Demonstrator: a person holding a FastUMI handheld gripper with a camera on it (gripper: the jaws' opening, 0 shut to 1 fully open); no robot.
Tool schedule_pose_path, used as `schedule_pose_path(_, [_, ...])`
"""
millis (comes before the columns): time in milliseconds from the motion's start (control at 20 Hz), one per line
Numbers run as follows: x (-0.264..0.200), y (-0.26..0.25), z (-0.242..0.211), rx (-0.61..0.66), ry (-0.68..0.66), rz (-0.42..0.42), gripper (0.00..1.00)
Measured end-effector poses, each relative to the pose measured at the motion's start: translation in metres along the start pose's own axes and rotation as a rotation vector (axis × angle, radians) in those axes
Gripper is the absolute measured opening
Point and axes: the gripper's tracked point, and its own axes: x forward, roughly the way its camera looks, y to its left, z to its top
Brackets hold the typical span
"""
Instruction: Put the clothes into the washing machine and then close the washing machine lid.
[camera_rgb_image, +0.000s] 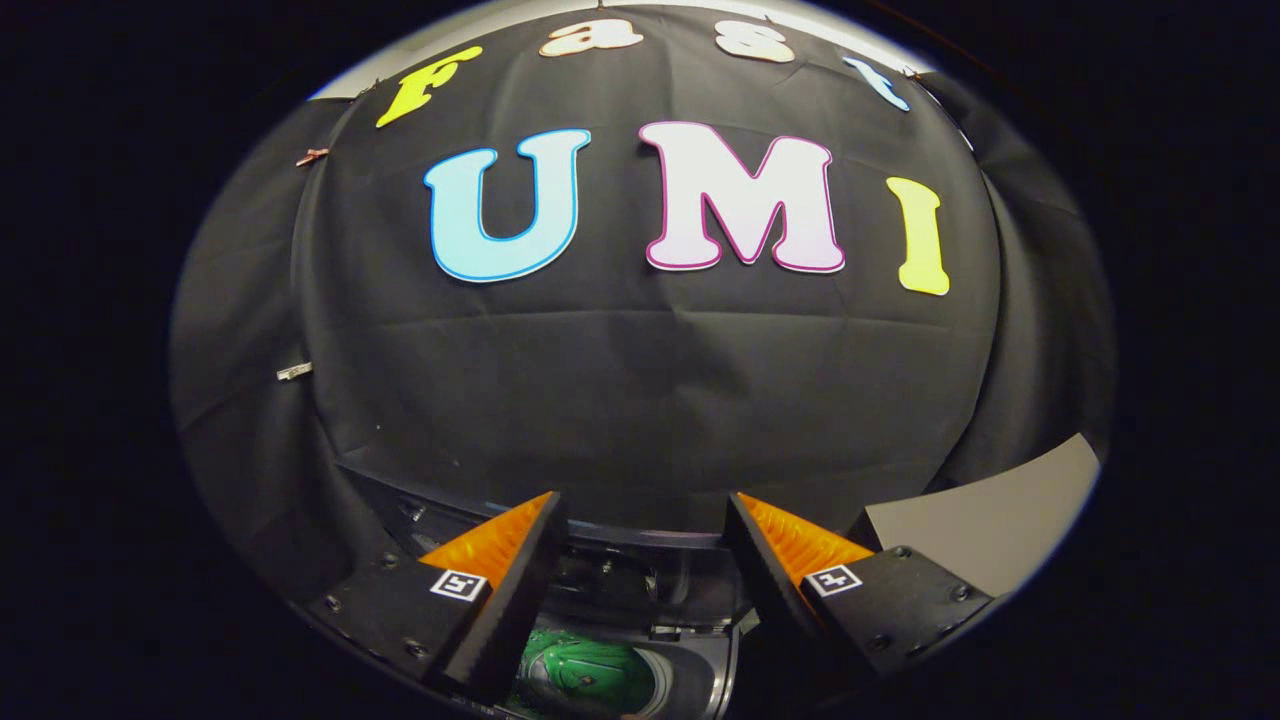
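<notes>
My gripper is open, its two fingers spread wide with nothing between them. Below and between the fingers lies the top of the washing machine, a dark body with its opening showing. Inside the opening sits a green garment, bunched up in the drum. The gripper hangs above the machine, apart from the cloth. Which way the lid stands I cannot tell; a dark curved edge runs behind the fingers at the machine's back.
The booth's black cloth wall rises just beyond the machine. A grey flat panel lies to the right of the right finger. Small clips pin the cloth at the left.
</notes>
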Motion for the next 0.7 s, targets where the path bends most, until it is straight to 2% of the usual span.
schedule_pose_path(50, [-0.004, 0.000, -0.003, -0.009, 0.002, -0.007, 0.99])
schedule_pose_path(150, [-0.018, 0.005, -0.009, -0.154, 0.000, -0.023, 0.99])
schedule_pose_path(200, [-0.022, 0.004, -0.007, -0.175, 0.001, -0.030, 1.00])
schedule_pose_path(400, [-0.020, 0.004, -0.014, -0.069, 0.016, -0.013, 0.99])
schedule_pose_path(700, [-0.022, 0.007, -0.017, -0.007, 0.068, 0.039, 0.99])
